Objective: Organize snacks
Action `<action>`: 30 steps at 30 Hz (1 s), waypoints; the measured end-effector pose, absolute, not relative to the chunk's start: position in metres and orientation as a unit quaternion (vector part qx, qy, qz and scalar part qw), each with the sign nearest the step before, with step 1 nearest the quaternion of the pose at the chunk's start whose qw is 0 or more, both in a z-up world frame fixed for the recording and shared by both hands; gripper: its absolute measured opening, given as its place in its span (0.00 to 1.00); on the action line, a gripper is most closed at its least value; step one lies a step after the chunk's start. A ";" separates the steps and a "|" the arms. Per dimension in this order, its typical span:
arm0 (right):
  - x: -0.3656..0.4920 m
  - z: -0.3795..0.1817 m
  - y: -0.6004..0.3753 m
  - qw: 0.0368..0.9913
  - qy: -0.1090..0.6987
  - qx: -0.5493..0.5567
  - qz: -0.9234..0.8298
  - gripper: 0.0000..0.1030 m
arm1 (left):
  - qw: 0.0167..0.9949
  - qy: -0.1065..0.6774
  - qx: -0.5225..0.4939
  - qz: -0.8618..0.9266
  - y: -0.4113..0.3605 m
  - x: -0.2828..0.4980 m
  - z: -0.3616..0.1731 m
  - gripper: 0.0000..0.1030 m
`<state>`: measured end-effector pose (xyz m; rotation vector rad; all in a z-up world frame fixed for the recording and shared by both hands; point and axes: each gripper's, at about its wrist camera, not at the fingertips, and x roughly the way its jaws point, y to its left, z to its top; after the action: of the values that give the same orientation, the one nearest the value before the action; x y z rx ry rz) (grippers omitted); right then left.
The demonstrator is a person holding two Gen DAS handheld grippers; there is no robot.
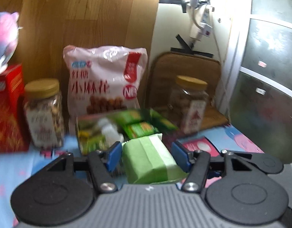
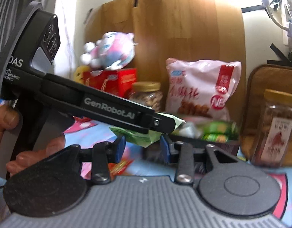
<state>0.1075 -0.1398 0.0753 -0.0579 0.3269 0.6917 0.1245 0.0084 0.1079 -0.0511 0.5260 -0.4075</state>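
My left gripper [image 1: 146, 154] holds a light green wrapped snack pack [image 1: 147, 161] between its blue pads, close over an open box of green snack packets [image 1: 115, 129]. In the right wrist view the left gripper's black body [image 2: 108, 110] crosses the frame with the green pack [image 2: 146, 136] at its tip, above the box [image 2: 212, 133]. My right gripper [image 2: 143, 150] is open and empty, low behind the green pack. A pink snack bag [image 1: 106, 81] stands behind the box. Two jars with yellow lids stand at the left [image 1: 44, 112] and at the right [image 1: 189, 102].
A red box [image 1: 7, 110] with a pink plush toy [image 1: 3, 39] on it stands at the left. A wooden board [image 1: 89, 19] leans on the wall behind. A brown cushion [image 1: 183, 66] stands at the back right. The cloth [image 1: 239, 136] is blue with cartoon prints.
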 end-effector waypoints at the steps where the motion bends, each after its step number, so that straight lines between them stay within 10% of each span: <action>1: 0.118 0.075 -0.141 0.928 0.161 -0.023 0.335 0.42 | 0.945 0.259 -0.024 -0.198 0.007 0.140 0.109 0.56; 15: 0.194 0.042 -0.154 0.952 0.178 -0.015 0.249 0.53 | 0.938 0.286 -0.025 -0.192 -0.023 0.235 0.074 0.56; 30: 0.134 0.023 -0.155 0.913 0.263 0.053 0.308 0.53 | 0.955 0.250 -0.128 -0.100 0.122 0.106 0.053 0.58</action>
<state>0.1340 -0.1552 0.0229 0.1097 0.5410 0.6353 0.1059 0.1220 0.0527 -0.2598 0.5083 -0.2021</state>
